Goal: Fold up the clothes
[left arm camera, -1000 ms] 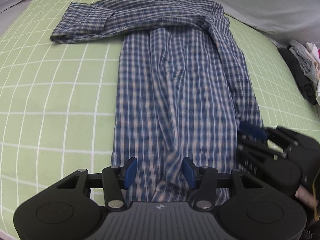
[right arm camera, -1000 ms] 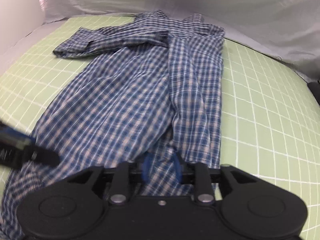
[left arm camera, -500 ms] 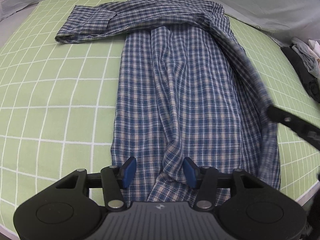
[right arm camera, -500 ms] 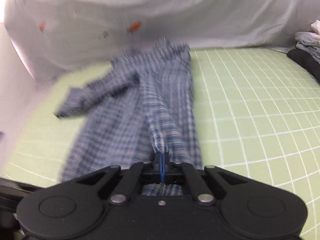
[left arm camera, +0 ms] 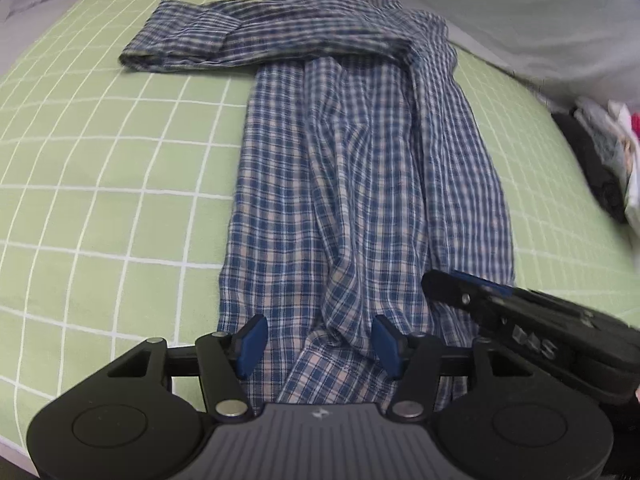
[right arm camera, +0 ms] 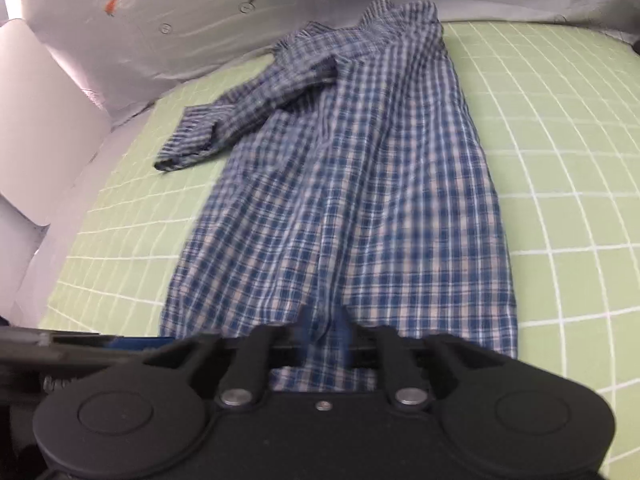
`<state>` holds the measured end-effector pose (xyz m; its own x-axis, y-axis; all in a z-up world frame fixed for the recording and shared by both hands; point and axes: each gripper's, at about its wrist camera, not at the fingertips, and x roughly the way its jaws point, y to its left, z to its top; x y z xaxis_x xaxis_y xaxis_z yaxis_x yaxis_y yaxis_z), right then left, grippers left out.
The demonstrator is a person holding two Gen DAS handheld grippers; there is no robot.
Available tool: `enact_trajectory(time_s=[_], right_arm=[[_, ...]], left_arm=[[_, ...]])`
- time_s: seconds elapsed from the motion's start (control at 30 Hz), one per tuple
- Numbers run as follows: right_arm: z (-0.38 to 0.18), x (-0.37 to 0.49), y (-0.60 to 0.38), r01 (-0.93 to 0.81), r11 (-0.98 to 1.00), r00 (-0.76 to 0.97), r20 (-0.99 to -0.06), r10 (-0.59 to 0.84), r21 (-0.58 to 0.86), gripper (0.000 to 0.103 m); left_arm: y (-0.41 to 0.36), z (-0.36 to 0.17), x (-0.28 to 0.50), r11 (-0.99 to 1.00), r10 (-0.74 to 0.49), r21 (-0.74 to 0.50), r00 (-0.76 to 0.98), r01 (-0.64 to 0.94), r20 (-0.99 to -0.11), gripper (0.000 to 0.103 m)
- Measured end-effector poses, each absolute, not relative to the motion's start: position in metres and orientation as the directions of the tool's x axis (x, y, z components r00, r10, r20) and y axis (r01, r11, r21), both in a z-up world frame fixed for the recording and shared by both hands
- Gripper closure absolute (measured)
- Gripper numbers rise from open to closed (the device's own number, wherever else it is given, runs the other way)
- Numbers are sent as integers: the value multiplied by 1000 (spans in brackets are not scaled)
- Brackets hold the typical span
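Observation:
A blue plaid shirt (left arm camera: 360,184) lies lengthwise on the green grid sheet (left arm camera: 100,160). One sleeve (left arm camera: 224,36) is folded across its top toward the left. My left gripper (left arm camera: 318,344) hovers at the near hem. Its jaws are opening, and a raised fold of the hem sits between the blue pads (left arm camera: 250,342) without being pressed. In the right wrist view my right gripper (right arm camera: 325,334) is over the hem of the shirt (right arm camera: 360,200). Its jaws are opening with cloth lying loose between them. From the left wrist view it shows as a right gripper (left arm camera: 500,304) beside the shirt's right corner.
A pile of dark and light clothes (left arm camera: 600,160) lies at the sheet's right edge. Grey cloth with carrot prints (right arm camera: 200,20) hangs behind the bed, and a white panel (right arm camera: 40,128) stands at the left. The left gripper (right arm camera: 60,344) shows at the lower left.
The right gripper was shut on the shirt's right edge and held it raised. Now that edge lies flat and the jaws have parted. The left gripper's jaws stand slightly wider.

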<state>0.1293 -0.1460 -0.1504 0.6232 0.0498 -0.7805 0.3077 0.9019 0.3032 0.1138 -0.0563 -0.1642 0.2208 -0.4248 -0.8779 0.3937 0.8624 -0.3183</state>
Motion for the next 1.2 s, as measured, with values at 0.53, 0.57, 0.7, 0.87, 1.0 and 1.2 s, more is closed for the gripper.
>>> enact_trajectory(time_s=[0.53, 0.57, 0.7, 0.87, 1.0, 1.2], right_arm=[[-101, 201, -186, 333, 939, 703, -685, -191, 81, 0], [-102, 208, -192, 340, 937, 701, -686, -194, 83, 0], [-111, 239, -216, 353, 933, 689, -694, -209, 71, 0], [-131, 275, -242, 408, 910, 635, -741, -219, 80, 0], [-141, 284, -254, 445, 890, 604, -767, -218, 97, 0], [-146, 283, -263, 478, 868, 582, -788, -200, 132, 0]], left_arm=[[-43, -118, 233, 906, -376, -206, 483, 370, -790, 27], [-45, -118, 244, 906, -374, -196, 493, 374, -785, 29], [-53, -128, 289, 898, -405, -233, 495, 373, -769, 49], [-74, -146, 332, 890, -400, -218, 455, 401, -796, 54], [-81, -163, 347, 912, -332, -158, 453, 379, -828, 52], [-65, -175, 358, 932, -327, -205, 450, 300, -831, 97]])
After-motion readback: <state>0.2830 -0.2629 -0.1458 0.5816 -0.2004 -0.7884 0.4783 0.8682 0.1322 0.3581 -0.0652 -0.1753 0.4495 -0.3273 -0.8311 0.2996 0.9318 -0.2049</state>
